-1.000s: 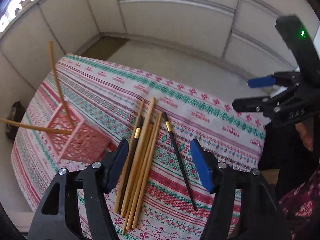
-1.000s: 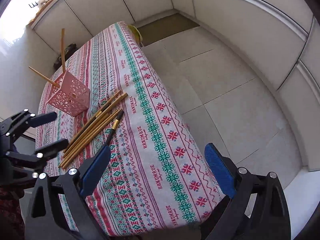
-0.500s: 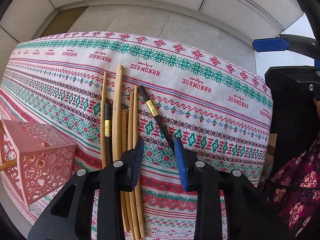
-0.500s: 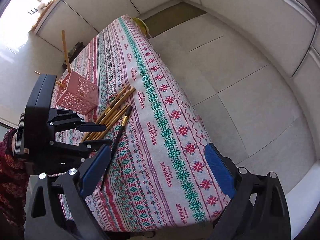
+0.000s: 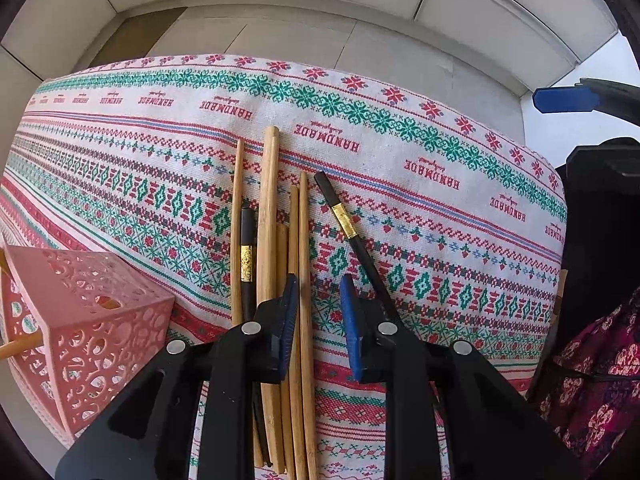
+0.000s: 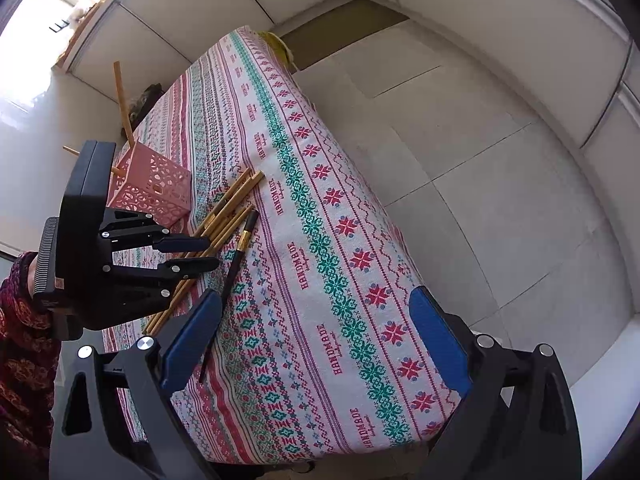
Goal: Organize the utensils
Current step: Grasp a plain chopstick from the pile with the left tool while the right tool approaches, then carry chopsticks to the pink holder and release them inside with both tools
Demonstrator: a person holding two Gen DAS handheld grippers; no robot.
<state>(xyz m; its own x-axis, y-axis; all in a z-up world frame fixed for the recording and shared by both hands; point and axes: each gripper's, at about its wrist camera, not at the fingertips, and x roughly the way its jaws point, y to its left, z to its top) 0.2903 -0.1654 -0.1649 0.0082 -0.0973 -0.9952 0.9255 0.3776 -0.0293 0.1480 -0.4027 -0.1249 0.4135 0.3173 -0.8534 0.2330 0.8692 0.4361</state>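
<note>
Two black chopsticks (image 5: pixel 347 224) and about six bamboo chopsticks (image 5: pixel 267 216) lie bunched on the cloth-covered counter (image 5: pixel 440 184), beside one pink holder (image 5: pixel 86 320) containing two more sticks (image 6: pixel 122 104). Left gripper (image 5: pixel 318 320) jaws, partly open, straddle one bamboo chopstick without gripping. Right gripper (image 6: pixel 316 344) hangs wide open, empty.
</note>
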